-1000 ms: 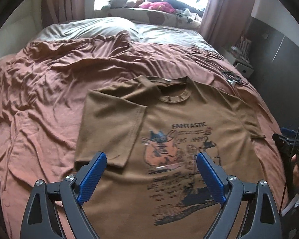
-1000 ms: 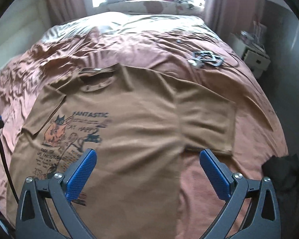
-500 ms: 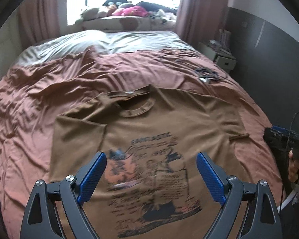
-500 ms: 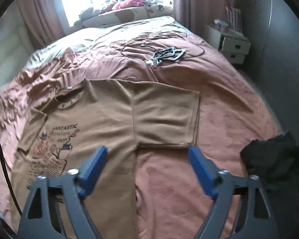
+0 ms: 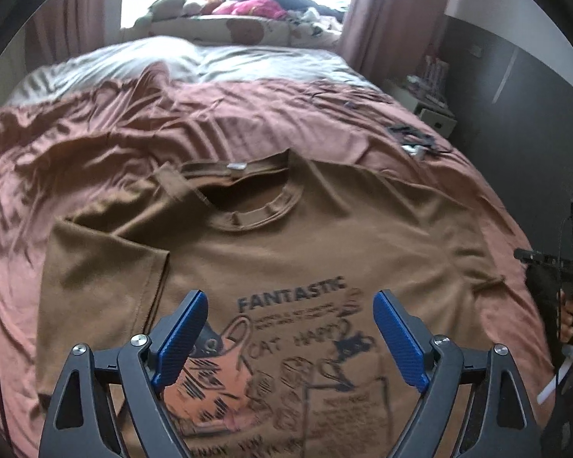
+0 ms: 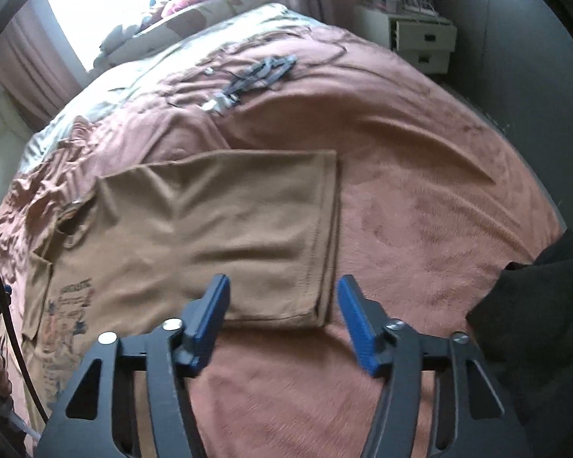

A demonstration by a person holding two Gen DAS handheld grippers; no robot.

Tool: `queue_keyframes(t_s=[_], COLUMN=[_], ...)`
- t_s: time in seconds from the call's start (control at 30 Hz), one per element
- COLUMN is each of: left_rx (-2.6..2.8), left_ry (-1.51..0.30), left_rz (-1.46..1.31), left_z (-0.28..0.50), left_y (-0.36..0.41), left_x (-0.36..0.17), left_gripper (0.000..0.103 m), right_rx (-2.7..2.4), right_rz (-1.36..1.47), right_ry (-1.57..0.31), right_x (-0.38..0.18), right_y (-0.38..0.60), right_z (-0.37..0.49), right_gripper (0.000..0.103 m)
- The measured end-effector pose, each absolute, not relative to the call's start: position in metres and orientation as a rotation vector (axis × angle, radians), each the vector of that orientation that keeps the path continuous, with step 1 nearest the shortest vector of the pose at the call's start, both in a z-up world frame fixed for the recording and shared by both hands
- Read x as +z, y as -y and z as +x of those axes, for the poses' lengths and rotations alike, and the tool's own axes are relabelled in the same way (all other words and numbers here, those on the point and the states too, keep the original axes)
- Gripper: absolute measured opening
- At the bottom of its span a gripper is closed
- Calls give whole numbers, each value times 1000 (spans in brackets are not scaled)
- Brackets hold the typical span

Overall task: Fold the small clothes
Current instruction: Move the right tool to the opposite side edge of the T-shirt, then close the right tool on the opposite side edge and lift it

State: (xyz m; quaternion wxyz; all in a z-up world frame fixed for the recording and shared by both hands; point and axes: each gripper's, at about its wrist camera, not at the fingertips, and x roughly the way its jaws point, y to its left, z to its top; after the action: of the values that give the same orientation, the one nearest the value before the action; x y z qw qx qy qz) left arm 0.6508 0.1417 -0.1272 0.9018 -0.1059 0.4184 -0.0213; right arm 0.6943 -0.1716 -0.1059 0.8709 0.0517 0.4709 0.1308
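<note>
A brown T-shirt point(image 5: 324, 236) with a "FANTASTIC" cat print lies face up and flat on the rust-coloured bedspread point(image 5: 76, 152). My left gripper point(image 5: 290, 328) hovers over the print with its jaws wide apart and closing slightly; no cloth is pinched. In the right wrist view, the T-shirt point(image 6: 172, 229) spreads to the left and its right sleeve point(image 6: 279, 229) lies flat. My right gripper point(image 6: 284, 316) hangs just above that sleeve's lower corner. Its jaws are closing, the pads are clear of the cloth, and the sleeve corner shows between them.
A black garment point(image 6: 534, 305) lies at the bed's right edge. Tangled cables point(image 6: 256, 76) sit on the bedspread beyond the shirt. A white bedside drawer unit point(image 6: 420, 38) stands by the dark wall. Pillows and soft toys point(image 5: 240, 7) fill the head end under the window.
Both grippers came down closer to the shirt. The left moved over the print, the right swung to the right sleeve's corner. The right jaws narrowed markedly.
</note>
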Motion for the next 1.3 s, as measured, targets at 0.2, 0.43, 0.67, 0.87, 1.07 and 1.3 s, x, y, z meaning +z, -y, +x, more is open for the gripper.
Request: queue_keyframes(t_s=[0.2,0.43,0.67,0.87,1.07,1.3], left_rx=[-13,-1,-8,-28,-52,-45], left_ry=[-901,-920,-931,-927,-923,-903], left_rz=[-262,-250,-263,-275,-259,-275], left_z=[663,667,675,682,679,672], left_y=[-165,-176,-177,-168,-160,-177], left_x=[-156,-174,-184,-180,-174,-168], left_gripper=[86,86,84,83,83,83], right_rx=[244,195,193,263,373,447], right_rz=[170,199,154,99,30,-72], right_ry=[-1012,-1030,-1005,-932,-849,-831], right_x=[-136,-158,-157,-120,-84,-74], right_y=[174,167,150,129,88,32], right_z=[727,752,759,747,727,711], right_gripper=[41,31,2,2,2,2])
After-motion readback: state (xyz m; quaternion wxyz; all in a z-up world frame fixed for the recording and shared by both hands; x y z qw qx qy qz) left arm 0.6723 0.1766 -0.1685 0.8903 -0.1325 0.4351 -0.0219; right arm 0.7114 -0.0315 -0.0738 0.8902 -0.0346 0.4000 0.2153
